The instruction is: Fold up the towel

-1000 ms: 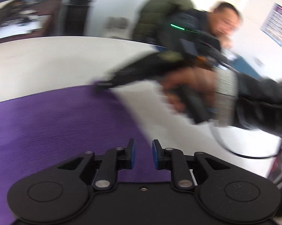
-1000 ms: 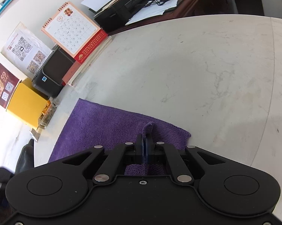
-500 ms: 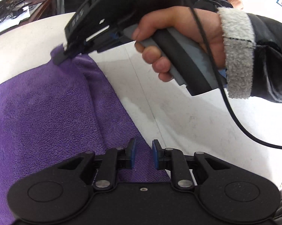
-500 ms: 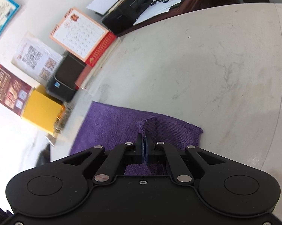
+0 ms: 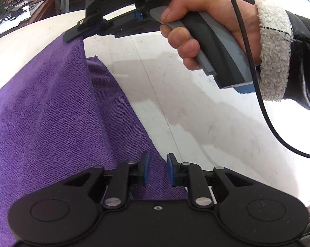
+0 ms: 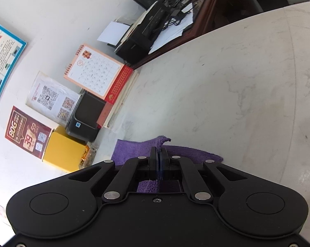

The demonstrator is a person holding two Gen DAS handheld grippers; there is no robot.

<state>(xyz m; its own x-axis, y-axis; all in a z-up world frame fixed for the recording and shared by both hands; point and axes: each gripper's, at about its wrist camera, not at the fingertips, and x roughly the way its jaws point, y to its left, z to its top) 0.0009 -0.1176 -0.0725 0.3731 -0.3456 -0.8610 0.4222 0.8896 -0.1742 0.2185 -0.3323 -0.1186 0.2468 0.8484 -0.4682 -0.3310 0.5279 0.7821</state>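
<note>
Above the table (image 5: 196, 107), the right tool (image 6: 159, 160) pinches the purple towel's (image 5: 47, 113) lifted corner; the left tool (image 5: 156, 169) hovers agape.

One towel (image 5: 52, 107), two claws (left (image 5: 156, 169), right (image 6: 159, 160)), one calendar (image 6: 95, 72).

An office. In the right wrist view, a desk calendar (image 6: 97, 72), a sheet of QR codes (image 6: 52, 98) and a red price poster (image 6: 27, 131) lean on the white wall at about 10 o'clock, beside a small black printer (image 6: 84, 119) and a yellow box (image 6: 62, 150) at the edge of a pale marble tabletop (image 6: 227, 92). At 12 o'clock, a dark wooden desk (image 6: 212, 18) holds papers, cables and black electronics.
</note>
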